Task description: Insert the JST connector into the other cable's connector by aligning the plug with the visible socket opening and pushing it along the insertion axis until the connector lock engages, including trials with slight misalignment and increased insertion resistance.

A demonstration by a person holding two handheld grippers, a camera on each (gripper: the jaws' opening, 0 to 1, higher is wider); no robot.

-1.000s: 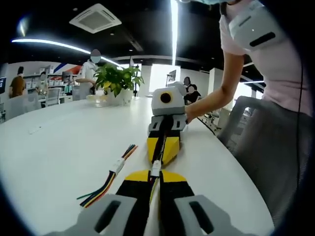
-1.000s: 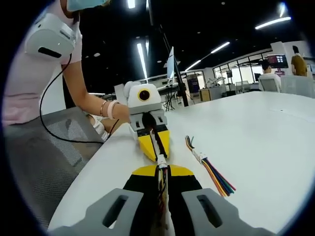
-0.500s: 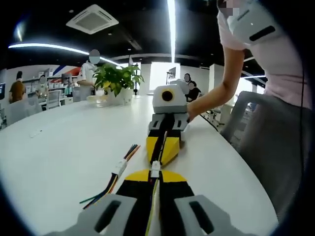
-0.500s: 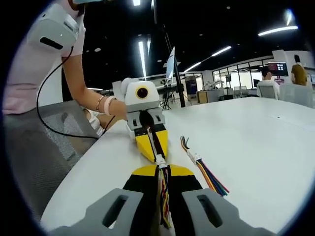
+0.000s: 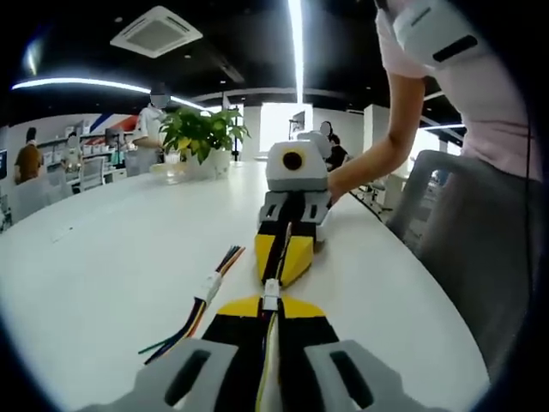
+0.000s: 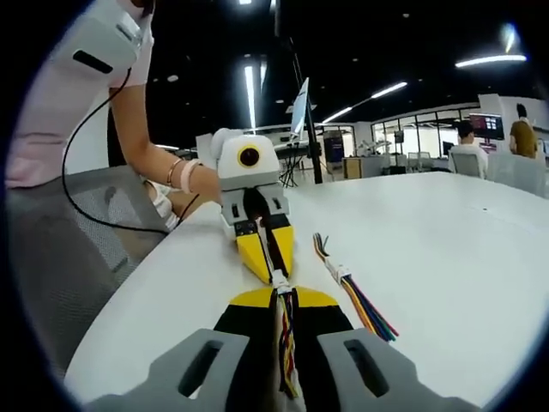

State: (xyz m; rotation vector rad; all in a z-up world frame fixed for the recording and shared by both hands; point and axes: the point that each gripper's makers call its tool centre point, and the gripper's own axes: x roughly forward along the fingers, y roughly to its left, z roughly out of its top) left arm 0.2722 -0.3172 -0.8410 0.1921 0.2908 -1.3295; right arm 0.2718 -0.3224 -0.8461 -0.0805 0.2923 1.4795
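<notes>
The little white connector (image 5: 271, 295) is too small to tell if it is locked. The closed fingers (image 6: 257, 330) hide most of the cable (image 6: 286, 343). People far away look blurry.

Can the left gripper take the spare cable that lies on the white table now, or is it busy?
Probably not as things stand. The left gripper is shut on its own cable, tip to tip with the right gripper. The spare cable lies free on the table beside it, nothing covering it.

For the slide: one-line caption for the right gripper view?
Two grippers tip to tip, the right gripper and left gripper each clamping a cable, white connectors meeting; spare cable on the table.
</notes>
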